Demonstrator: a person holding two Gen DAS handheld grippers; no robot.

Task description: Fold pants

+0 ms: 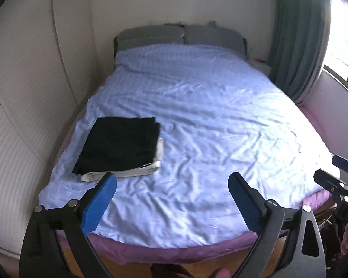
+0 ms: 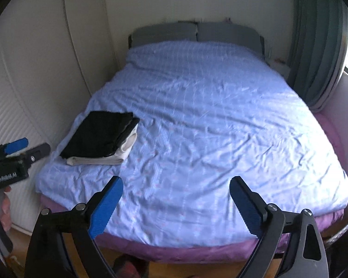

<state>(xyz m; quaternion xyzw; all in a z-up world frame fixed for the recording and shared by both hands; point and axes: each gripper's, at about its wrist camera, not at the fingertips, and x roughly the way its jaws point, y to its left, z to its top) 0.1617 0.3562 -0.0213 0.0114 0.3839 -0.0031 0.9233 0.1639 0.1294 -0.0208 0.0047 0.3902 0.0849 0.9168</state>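
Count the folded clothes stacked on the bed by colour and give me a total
Black folded garment: 1
White folded garment, under the black one: 1
Total: 2, stacked on the blue bed cover, near its left edge.

Blue-covered bed (image 1: 197,106), folded black pants (image 1: 120,143) atop pale folded garment (image 1: 127,172).

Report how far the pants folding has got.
Done: black pants lie folded on a folded pale garment, stacked on the bed near its left edge. In hand: nothing; the left gripper and right gripper are both open and empty. Left: no unfolded pants show in either view.
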